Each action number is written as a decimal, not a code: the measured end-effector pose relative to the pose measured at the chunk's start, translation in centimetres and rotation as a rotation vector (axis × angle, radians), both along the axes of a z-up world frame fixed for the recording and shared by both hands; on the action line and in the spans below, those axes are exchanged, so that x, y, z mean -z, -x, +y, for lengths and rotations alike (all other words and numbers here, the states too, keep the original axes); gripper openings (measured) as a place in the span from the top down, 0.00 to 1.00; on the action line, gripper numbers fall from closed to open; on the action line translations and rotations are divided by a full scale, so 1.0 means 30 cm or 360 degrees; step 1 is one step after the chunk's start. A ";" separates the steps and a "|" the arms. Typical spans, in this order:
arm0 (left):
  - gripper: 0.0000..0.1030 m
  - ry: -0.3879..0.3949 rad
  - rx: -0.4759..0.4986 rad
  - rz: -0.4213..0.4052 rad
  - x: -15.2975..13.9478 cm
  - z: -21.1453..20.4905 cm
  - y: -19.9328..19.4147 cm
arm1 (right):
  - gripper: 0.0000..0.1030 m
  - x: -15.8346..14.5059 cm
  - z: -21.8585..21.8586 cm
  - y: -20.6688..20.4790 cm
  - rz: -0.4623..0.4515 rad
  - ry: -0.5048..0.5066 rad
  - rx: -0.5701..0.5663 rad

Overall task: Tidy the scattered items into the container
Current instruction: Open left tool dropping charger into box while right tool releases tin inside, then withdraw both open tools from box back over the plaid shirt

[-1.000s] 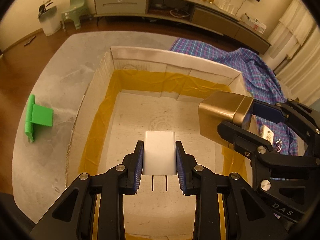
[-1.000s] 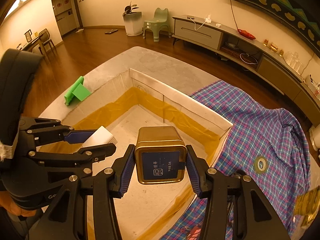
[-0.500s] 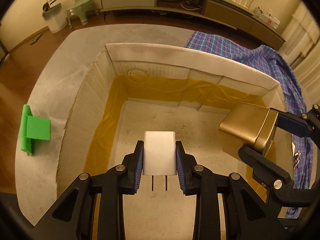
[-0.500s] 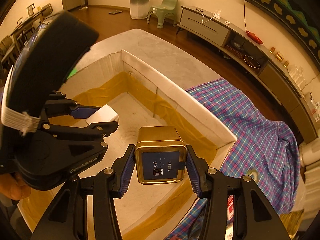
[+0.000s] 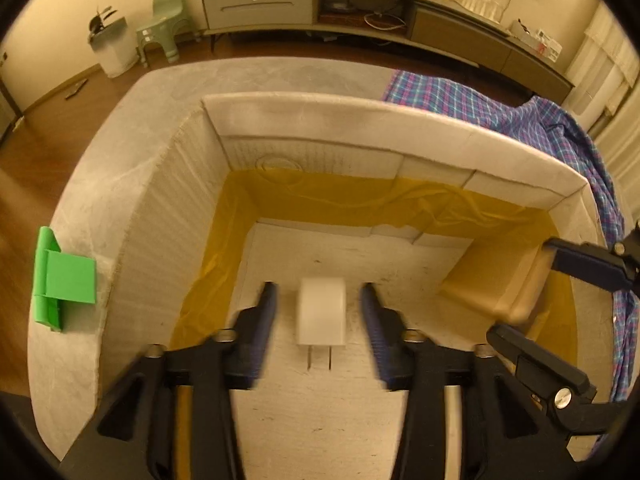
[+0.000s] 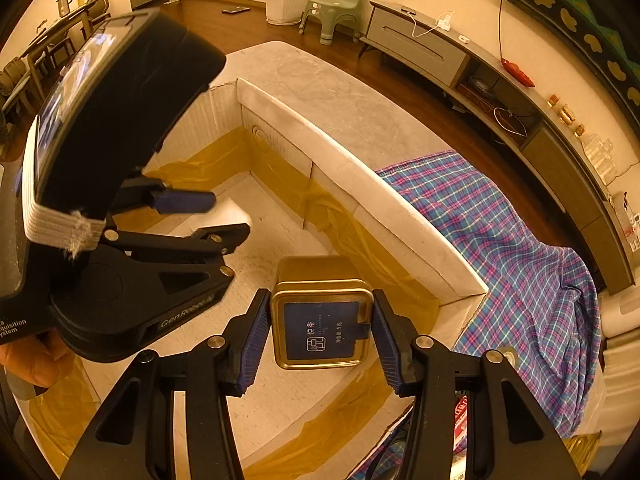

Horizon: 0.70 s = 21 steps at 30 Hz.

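green stand [image 5: 60, 286] sitting on table left of box [image 5: 380, 120]; left gripper [image 5: 320, 320] jaws just been opening, standing clear of white charger [image 5: 322, 316] lying inside box; right gripper [image 6: 318, 330] clamping gold tin [image 6: 320, 328] low over box floor; plaid shirt [image 6: 500, 240] lying right

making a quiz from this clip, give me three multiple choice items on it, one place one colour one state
1. Where is the white charger?
A. on the cloth
B. in the box
C. on the floor

2. What colour is the stand outside the box?
A. green
B. red
C. black

3. How are the left gripper fingers?
A. shut on the charger
B. shut on the tin
C. apart from the charger

Key: 1 B, it lies on the box bottom; 2 A, bright green on the table; 3 C, the jaws have just been opening, gaps show on both sides.
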<state>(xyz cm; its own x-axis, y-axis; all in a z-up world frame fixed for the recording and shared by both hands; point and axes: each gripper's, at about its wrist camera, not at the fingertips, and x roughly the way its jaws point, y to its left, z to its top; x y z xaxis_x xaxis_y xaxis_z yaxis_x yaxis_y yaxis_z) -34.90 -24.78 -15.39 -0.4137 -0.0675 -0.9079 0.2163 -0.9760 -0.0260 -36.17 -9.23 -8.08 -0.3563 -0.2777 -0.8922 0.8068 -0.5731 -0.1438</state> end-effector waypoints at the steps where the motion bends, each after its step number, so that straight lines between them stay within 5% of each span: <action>1: 0.50 -0.0015 0.0000 0.0004 -0.005 -0.002 -0.002 | 0.51 -0.002 0.005 -0.005 -0.0001 0.0006 0.0005; 21: 0.49 0.0028 0.0039 0.0171 -0.256 0.058 -0.276 | 0.50 -0.191 0.186 -0.229 -0.0018 0.0246 0.0051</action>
<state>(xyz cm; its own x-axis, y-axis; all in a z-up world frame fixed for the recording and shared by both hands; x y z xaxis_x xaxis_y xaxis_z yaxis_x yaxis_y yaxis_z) -26.61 -23.05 -7.72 -0.5105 -0.0714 -0.8569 0.1891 -0.9815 -0.0309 -29.29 -3.65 -2.35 -0.3574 -0.4007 -0.8437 0.7888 -0.6132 -0.0429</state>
